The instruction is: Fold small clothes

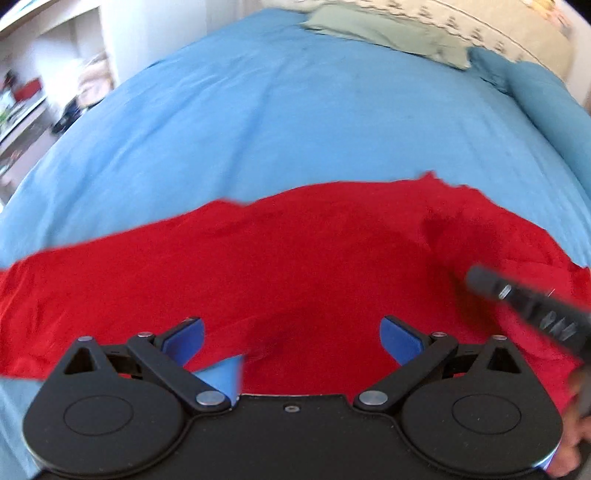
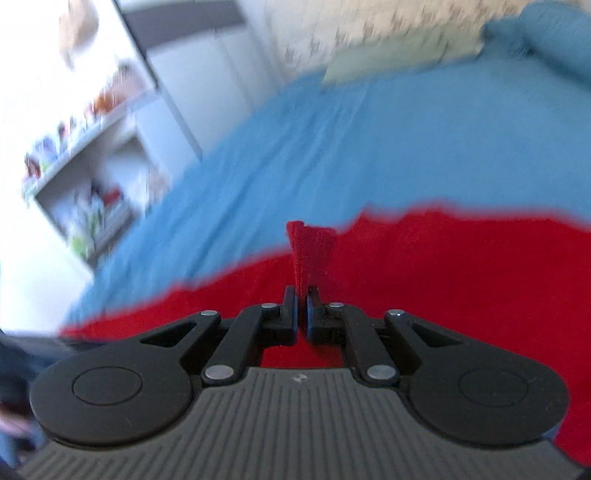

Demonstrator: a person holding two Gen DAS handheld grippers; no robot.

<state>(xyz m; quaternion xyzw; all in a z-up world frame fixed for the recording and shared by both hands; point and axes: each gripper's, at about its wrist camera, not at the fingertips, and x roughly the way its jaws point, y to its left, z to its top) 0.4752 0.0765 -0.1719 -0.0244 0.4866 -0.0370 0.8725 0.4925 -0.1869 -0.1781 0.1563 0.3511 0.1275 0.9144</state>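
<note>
Left gripper [image 1: 291, 338] fingers spread above red garment [image 1: 295, 266]; right gripper [image 2: 302, 308] pinching it.

The left claw [image 1: 291, 338] is matte black with blue finger pads [image 1: 184, 338] and silver pivot screws. The right claw [image 2: 302, 306] is black too, its base ribbed grey. Bare skin [image 1: 569, 454] shows at five o'clock in the left view.

You see a plain red garment [image 1: 295, 258] lying on a plain light-blue sheet [image 1: 277, 122]. Your left gripper [image 1: 291, 339] is black with blue pads [image 1: 184, 341]; your right gripper [image 2: 301, 308] is black too. A sage-green pillow [image 1: 388, 37] lies by a cream cover [image 1: 480, 26] with a small dark print, beside a teal bolster [image 1: 546, 99].
</note>
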